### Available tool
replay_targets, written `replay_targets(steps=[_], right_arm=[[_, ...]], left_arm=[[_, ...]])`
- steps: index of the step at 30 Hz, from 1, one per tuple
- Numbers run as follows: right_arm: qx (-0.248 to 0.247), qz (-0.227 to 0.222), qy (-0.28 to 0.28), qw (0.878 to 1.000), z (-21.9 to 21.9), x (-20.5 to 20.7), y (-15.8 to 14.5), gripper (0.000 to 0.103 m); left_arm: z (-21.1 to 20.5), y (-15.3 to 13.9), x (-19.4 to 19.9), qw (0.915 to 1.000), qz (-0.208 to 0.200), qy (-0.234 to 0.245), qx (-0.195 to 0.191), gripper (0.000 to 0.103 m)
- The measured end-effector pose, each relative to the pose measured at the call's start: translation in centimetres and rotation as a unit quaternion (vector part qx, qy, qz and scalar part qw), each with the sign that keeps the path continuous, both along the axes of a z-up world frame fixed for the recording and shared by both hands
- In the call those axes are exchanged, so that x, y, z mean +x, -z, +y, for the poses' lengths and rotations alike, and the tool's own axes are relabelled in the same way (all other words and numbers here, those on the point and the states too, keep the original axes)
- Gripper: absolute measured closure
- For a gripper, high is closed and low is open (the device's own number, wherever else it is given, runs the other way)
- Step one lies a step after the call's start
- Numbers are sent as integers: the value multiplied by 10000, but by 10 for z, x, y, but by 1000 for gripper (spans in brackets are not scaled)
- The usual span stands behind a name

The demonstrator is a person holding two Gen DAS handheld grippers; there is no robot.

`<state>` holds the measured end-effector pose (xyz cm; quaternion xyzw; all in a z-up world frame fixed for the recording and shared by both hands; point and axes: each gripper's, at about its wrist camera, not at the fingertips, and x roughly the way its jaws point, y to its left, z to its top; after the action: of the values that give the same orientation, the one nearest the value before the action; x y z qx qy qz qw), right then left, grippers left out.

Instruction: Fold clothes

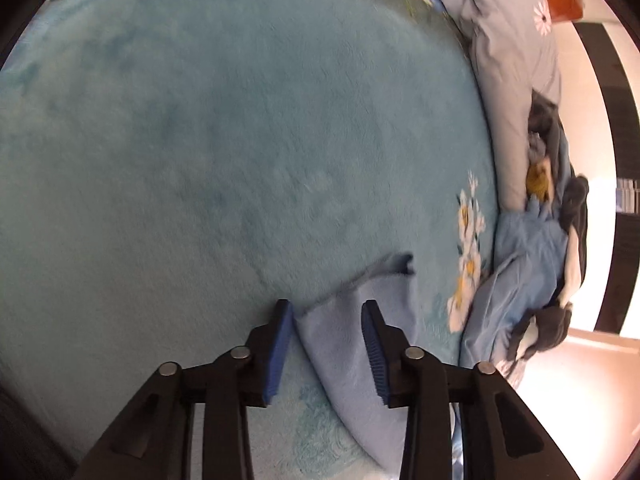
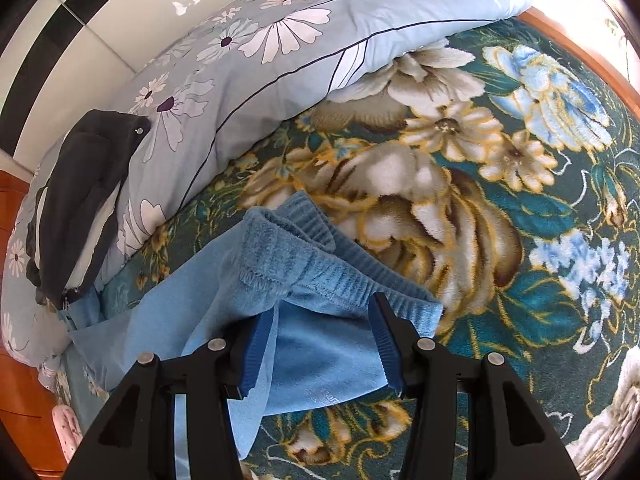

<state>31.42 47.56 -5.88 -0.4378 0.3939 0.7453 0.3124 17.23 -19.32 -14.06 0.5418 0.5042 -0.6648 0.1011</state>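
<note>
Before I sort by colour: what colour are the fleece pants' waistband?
Blue, darker than the pale blue legs; the fleece pants show best in the right wrist view.

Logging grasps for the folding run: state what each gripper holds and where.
Nothing is clamped. The left gripper and the right gripper both have open jaws straddling the light blue fleece garment; the right sits at its ribbed elastic waistband.

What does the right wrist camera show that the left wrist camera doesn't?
Only the right wrist view shows the blue garment's ribbed waistband and the blanket's big floral pattern. Only the left wrist view shows the plain teal stretch of blanket and a pile of clothes at the bed's edge. Both show an open hand-held gripper, right and left, over light blue fabric, and the daisy-print quilt.
</note>
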Motion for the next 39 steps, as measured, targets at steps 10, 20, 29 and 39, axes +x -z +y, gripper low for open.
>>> replay_targets(steps=[10,20,29,39], right_arm=[[-145,-74,-68,9998,-7,-15,10,52],[-118,75,-512,9986,-27,2,-12,52],[-392,549,-500,9965,-36,-21,-21,52],[-745,13,-1726,9822,-39,-81,-14,65]], left_arm=[[27,-18,-16,9956,469,602,-545,97],[-27,-50,20,9870,716,-836,-1171,98],[-48,-42,29,9844,446,-1254,-1152,97],[-47,-36,23,9844,502,-1365,-990,97]])
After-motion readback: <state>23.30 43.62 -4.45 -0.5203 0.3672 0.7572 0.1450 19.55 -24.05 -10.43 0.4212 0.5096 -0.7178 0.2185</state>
